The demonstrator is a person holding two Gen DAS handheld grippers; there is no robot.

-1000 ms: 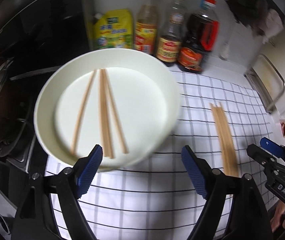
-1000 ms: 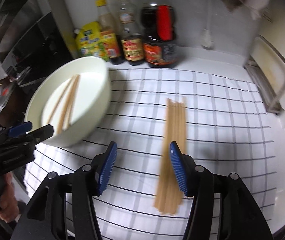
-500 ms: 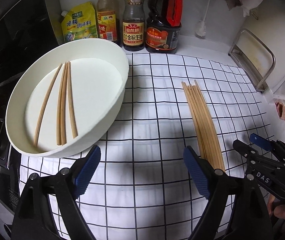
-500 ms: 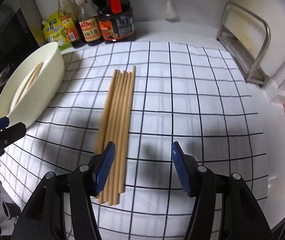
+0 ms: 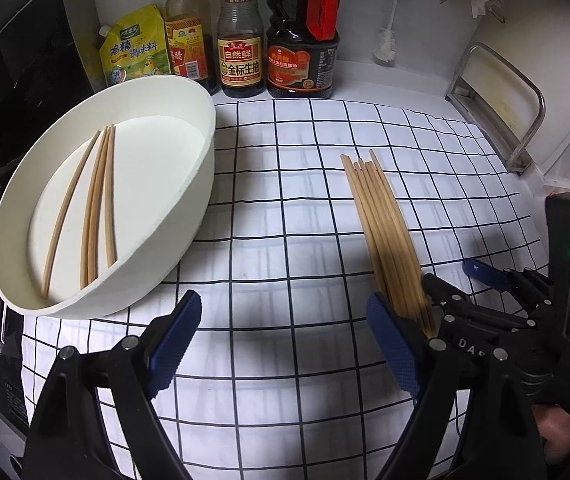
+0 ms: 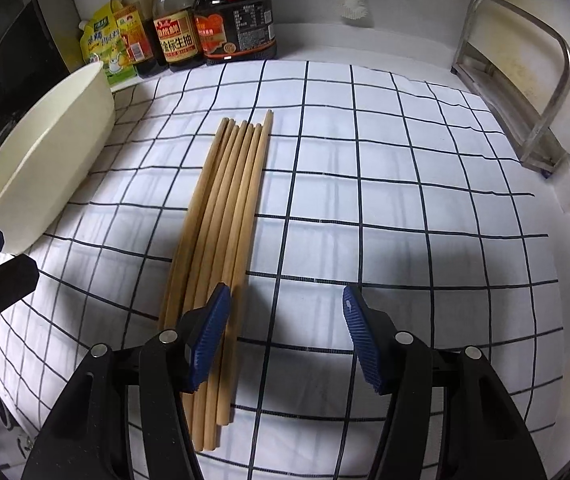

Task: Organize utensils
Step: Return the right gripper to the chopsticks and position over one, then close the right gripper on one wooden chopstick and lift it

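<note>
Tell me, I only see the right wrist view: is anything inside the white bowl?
Observer: Yes, some chopsticks lie flat inside the white bowl.
Operator: What is the other claw doing?
Observer: The left claw is open over the checked cloth, between the bowl and the loose pile, with nothing between its fingers.
</note>
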